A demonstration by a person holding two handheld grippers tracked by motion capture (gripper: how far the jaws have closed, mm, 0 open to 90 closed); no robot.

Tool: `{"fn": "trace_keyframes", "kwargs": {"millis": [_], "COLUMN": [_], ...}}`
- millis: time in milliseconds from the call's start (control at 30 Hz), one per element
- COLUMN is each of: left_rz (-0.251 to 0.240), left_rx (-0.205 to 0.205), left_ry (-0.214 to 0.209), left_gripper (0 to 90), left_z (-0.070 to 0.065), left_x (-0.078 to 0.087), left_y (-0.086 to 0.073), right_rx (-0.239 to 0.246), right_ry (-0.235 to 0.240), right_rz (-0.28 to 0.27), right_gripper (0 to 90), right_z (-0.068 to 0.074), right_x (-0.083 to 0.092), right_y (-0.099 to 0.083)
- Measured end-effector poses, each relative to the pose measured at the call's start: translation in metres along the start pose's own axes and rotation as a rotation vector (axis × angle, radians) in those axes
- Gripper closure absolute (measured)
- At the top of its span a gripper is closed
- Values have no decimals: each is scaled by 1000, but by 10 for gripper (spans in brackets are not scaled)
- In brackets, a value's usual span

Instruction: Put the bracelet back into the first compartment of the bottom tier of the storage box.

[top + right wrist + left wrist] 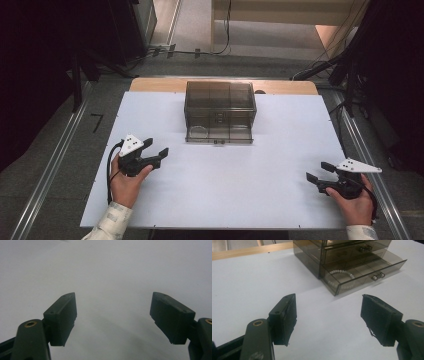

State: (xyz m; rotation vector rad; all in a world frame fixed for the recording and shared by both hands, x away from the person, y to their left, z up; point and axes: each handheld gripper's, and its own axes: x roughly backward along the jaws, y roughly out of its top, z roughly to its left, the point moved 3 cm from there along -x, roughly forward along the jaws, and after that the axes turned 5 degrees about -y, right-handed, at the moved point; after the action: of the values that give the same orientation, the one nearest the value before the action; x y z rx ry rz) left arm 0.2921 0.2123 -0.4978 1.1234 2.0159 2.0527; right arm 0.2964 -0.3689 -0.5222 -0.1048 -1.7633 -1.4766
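Left claw [156,147] and right claw [317,172] both wide apart, nothing between.

A white board [225,180] covers a pale wooden tabletop [150,84], whose bare strip shows at the far edge; grey floor [60,150] surrounds it, with metal rails [47,175] along both sides; cables [220,50] trail across the floor beyond; dark equipment stands in shadow at both far corners.
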Motion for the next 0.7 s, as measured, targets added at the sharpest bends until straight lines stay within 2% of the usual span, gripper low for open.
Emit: {"fn": "trace_keyframes", "kwargs": {"millis": [100, 267, 367, 700], "left_rz": [-11, 0, -23, 0], "left_rx": [13, 11, 15, 15], "left_ry": [1, 18, 12, 19], "left_gripper": [288, 269, 264, 242], "left_z": [3, 7, 7, 12], "left_x": [5, 12, 17, 27], "left_y": [-4, -9, -11, -23], "right_rx": [-3, 2, 0, 2], "right_ry": [-1, -2, -3, -3], "right_rz": [4, 0, 1, 3], "right_gripper": [200, 200, 200, 200], "right_z": [0, 1, 1, 1], "right_x": [0, 0, 0, 0], "right_y": [0, 1, 0, 0]}}
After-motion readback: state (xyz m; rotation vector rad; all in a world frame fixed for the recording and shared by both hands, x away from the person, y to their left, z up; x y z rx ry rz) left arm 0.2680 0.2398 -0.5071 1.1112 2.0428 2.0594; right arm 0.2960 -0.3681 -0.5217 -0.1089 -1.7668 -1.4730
